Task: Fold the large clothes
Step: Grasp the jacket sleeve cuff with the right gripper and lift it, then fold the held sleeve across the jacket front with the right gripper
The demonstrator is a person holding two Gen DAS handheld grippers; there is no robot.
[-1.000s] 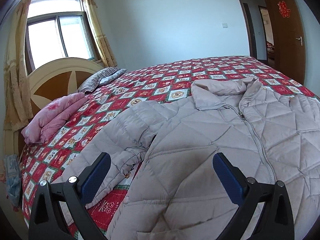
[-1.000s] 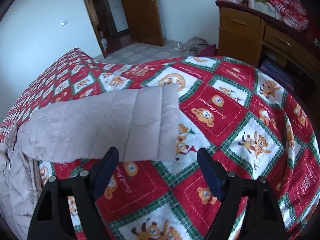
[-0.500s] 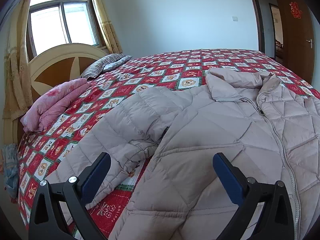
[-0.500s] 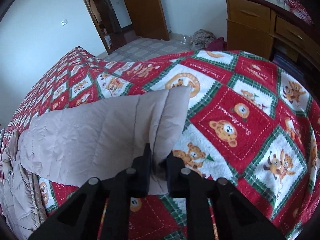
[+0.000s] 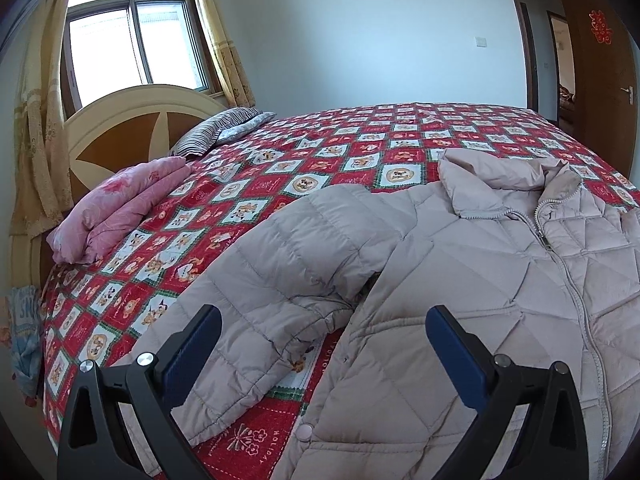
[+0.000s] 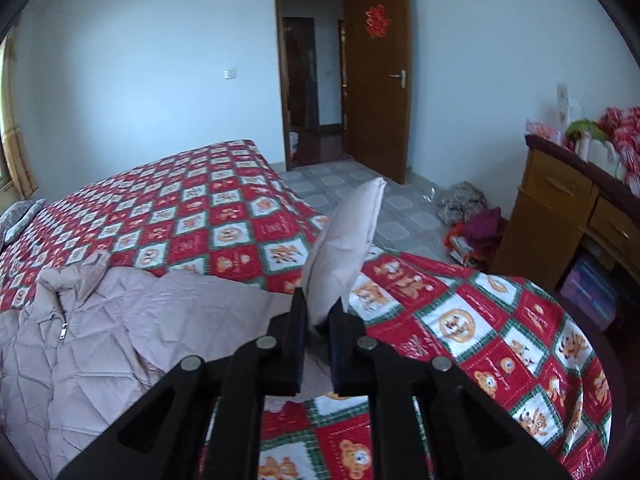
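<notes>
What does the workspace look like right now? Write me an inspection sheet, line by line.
Surface: bed under a red, white and green cartoon-check cover.
Job's things: pale quilted jacket lies front up, zipped, collar toward the far wall; one sleeve lies flat, the other sleeve's cuff is lifted off the bed.
Clutter: pink folded quilt and striped pillow by the headboard.
Grippers: left gripper open above the flat sleeve, holding nothing; right gripper shut on the cuff.
Cables: nothing seen.
Surroundings: window with curtains, open door, wooden dresser, heap of clothes on the floor.
</notes>
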